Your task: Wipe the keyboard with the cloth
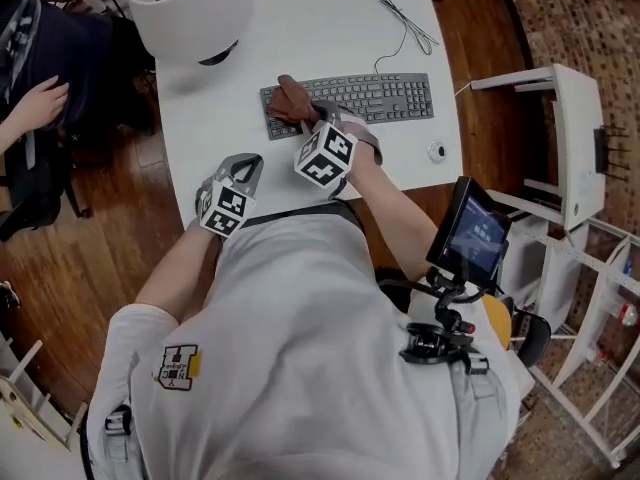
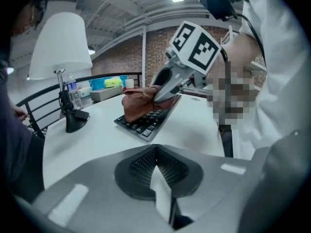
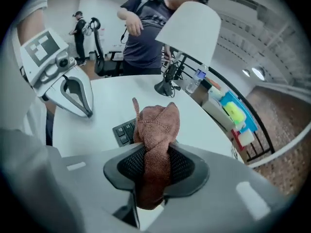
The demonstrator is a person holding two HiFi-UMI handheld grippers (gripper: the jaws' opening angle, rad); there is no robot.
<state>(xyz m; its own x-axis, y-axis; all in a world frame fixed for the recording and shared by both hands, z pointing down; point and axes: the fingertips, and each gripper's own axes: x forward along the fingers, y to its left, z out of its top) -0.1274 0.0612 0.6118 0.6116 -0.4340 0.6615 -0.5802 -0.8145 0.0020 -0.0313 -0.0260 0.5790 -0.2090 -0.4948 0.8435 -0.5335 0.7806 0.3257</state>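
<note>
Lamp [image 1: 185, 8] stands near keyboard [image 1: 380, 96]; right fingers [image 3: 188, 166] clamp cloth [image 3: 156, 130], left fingers [image 2: 140, 166] together.

surface: white table [image 1: 200, 118] | on it: grey keyboard [image 1: 385, 98]; lamp [image 1: 190, 8]; cable [image 1: 398, 12]; small round object [image 1: 437, 151]

The dark flat plastic keyboard [image 1: 380, 96] lies across the middle of the white surface [image 1: 320, 28]. The brown terry cloth [image 1: 290, 100], in the right tool [image 1: 310, 116], is over its left end. The white-shaded lamp [image 1: 185, 8] stands behind, leftward.
</note>
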